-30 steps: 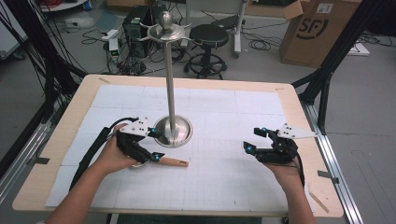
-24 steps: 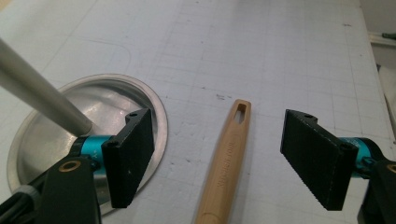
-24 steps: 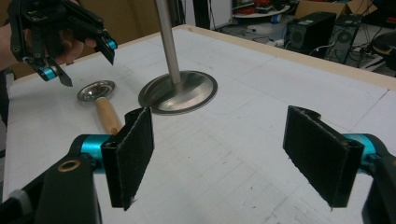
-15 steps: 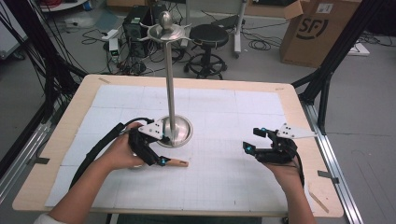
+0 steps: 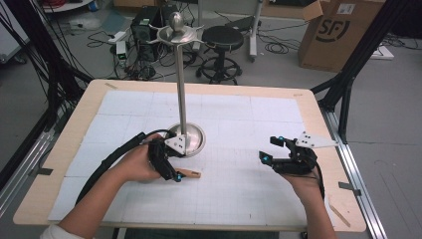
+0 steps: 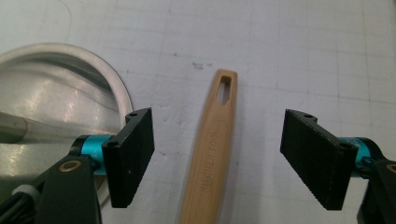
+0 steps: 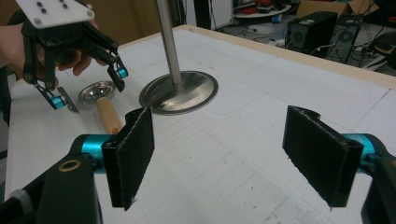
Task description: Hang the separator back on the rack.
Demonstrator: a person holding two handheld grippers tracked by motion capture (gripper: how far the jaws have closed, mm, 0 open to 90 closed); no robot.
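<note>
Left side of the table: the left gripper [image 5: 171, 172] hangs over a small ladle with a pale wooden handle and a shiny steel bowl [image 6: 211, 154], which lies flat on the white gridded mat [image 5: 239, 129]. In the left gripper view the jaws stand apart, one on each side of the handle, with clear gaps to the wood; nothing is pinched yet. The handle end with its slotted hanging hole points away from the camera. In the right gripper view the ladle's steel bowl [image 7: 95, 92] sits at the far end, under the person's left hand [image 5: 134, 162].

Handling, as a judgement: light, stiff, not fragile. The wood looks matt, so the black ribbed pads should bite well; the polished bowl would be slippery and round, a poor place to grip. Best hold is across the flat handle, mid-length or a little toward the bowl, since the metal end probably carries most of the weight and a grip near the hole could let it droop or pivot. The handle lies low on the mat, so the pads need to come right down beside it.

Just beside the ladle: the round steel base of a tall metal stand [image 5: 191, 139], close enough to bump on lift.

Right side: the right gripper [image 5: 271, 149], well apart from the ladle, jaws wide and empty above the mat.
</note>
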